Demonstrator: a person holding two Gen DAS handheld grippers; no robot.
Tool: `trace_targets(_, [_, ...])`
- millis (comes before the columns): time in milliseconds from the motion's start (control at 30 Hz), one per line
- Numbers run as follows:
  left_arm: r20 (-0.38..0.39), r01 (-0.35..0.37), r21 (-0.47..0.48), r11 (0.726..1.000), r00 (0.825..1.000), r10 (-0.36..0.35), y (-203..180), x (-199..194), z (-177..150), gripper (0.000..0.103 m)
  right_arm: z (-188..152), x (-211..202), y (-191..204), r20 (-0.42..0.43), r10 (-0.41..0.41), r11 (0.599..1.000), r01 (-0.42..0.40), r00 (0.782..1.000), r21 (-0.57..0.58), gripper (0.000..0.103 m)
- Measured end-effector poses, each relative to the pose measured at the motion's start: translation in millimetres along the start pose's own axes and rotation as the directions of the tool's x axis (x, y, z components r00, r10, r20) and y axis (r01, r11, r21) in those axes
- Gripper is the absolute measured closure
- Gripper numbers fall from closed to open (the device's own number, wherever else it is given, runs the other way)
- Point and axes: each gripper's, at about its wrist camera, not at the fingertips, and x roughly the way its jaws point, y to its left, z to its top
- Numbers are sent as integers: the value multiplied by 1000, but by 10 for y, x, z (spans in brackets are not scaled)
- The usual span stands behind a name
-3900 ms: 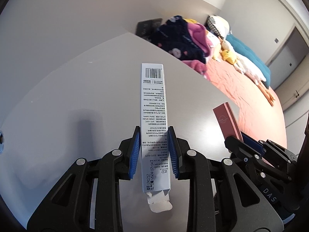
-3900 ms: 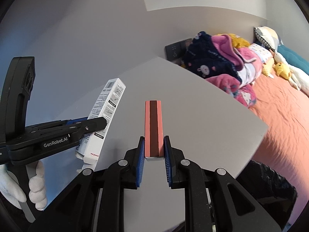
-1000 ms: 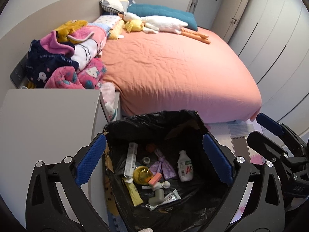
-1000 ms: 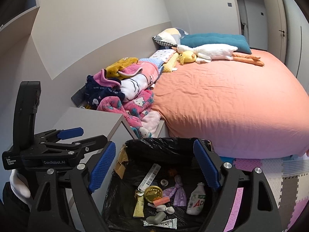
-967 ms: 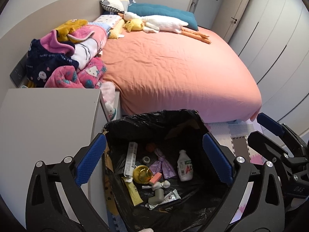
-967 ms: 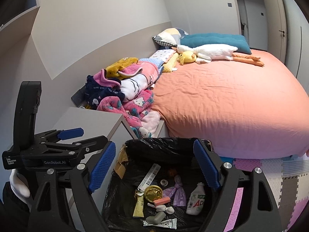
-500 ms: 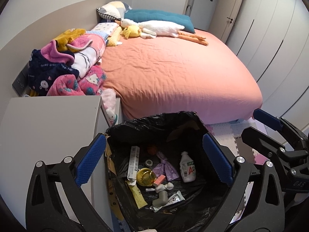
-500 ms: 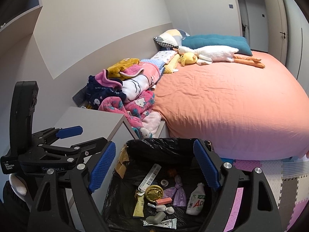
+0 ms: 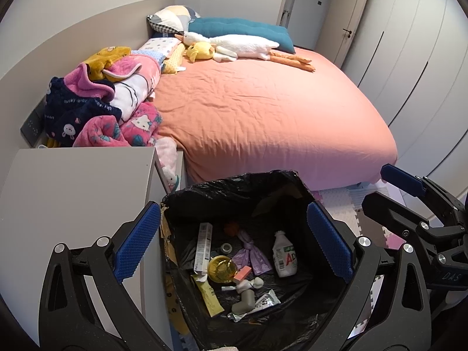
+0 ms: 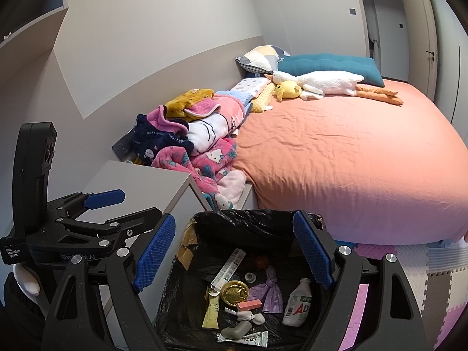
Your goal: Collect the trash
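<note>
A bin lined with a black bag (image 9: 234, 184) stands beside the bed, and both grippers hang over its mouth. My left gripper (image 9: 232, 207) is open wide with nothing between its blue pads. My right gripper (image 10: 234, 216) is open too and holds nothing. In the bin lie the long white box (image 9: 203, 247), the small pink box (image 9: 242, 273), a white bottle (image 9: 285, 259), a gold round lid (image 9: 220, 269), a purple wrapper (image 9: 251, 251) and a yellow sachet (image 9: 209, 294). The right wrist view shows the same white box (image 10: 228, 267) and pink box (image 10: 248, 305).
A grey nightstand (image 9: 73, 193) stands left of the bin, touching it. Behind is a bed with an orange sheet (image 9: 263, 117), a heap of blankets (image 9: 102, 102) and plush toys (image 9: 234, 46). Foam floor mats (image 10: 424, 278) lie to the right, by wardrobe doors (image 9: 409, 58).
Some seconds ago each gripper was shut on a box above the grey top. Both boxes now lie in the bin and both jaws stand wide. Over the last second hardly anything moved.
</note>
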Motion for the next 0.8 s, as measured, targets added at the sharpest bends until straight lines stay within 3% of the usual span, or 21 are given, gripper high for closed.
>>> trace_targets(800, [4, 11, -21, 1000, 1000, -10, 37, -4, 7, 6, -16, 6, 1, -1, 1, 1000, -1, 1000, -1, 20])
